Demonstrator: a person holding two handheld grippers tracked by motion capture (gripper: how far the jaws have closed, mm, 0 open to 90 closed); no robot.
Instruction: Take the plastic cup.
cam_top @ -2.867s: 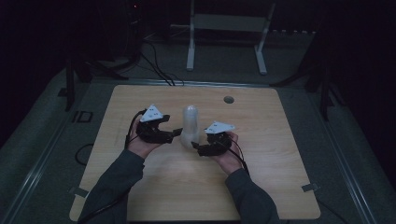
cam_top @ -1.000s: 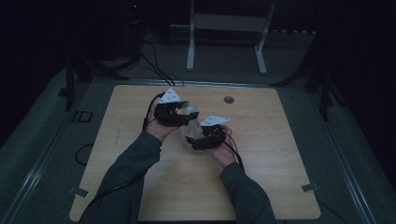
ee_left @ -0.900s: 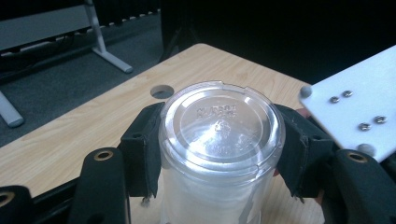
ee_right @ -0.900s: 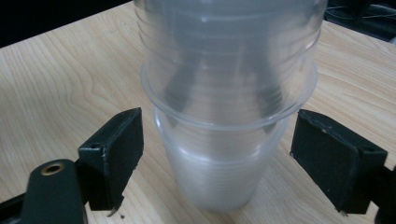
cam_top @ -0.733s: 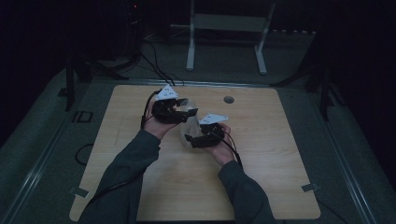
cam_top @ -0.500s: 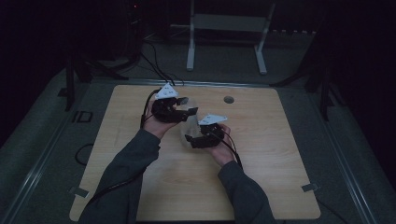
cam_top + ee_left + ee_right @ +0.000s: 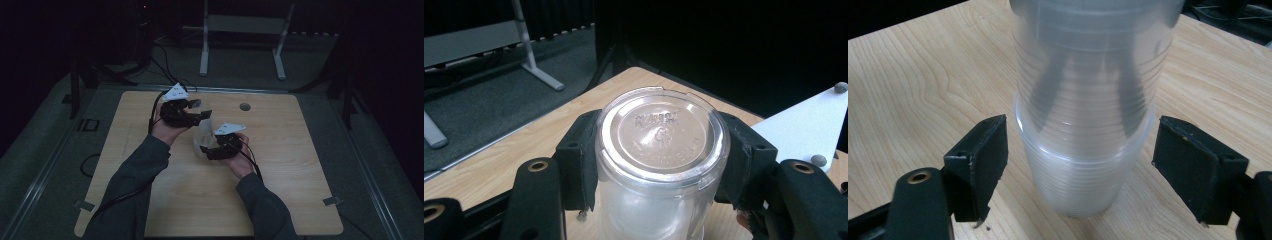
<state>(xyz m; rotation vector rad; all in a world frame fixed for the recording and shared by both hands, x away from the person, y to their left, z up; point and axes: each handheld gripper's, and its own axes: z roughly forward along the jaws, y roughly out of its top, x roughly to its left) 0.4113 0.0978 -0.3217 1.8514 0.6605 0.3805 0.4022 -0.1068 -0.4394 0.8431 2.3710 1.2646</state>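
Reaching in from the near edge of the counter (image 7: pixel 280 200), both forearms angle toward its middle, the left hand (image 7: pixel 165 131) stretched farther toward the far edge and held higher, the right hand (image 7: pixel 239 160) lower and nearer. The left tool (image 7: pixel 196 114) points across toward the right and pinches the top cup (image 7: pixel 659 165) of an upside-down stack of clear plastic cups (image 7: pixel 204 136) — its black pads (image 7: pixel 583 157) press on either side just below the cup's upturned base. The right tool (image 7: pixel 1083 165) faces the lower part of the stack (image 7: pixel 1083 150), its jaws spread, a pad (image 7: pixel 980 160) standing off each side with a gap showing; they have just been closing, with the stack between them and untouched. In the right gripper view, the lower cups (image 7: pixel 1078 185) sit on the counter (image 7: pixel 913 90) while the top cup (image 7: pixel 1093 65) rides partly pulled up out of them. Raised lettering is moulded into the cup's base (image 7: pixel 659 127) — too faint to read. A small round hole (image 7: pixel 244 106) lies in the counter near the far edge.
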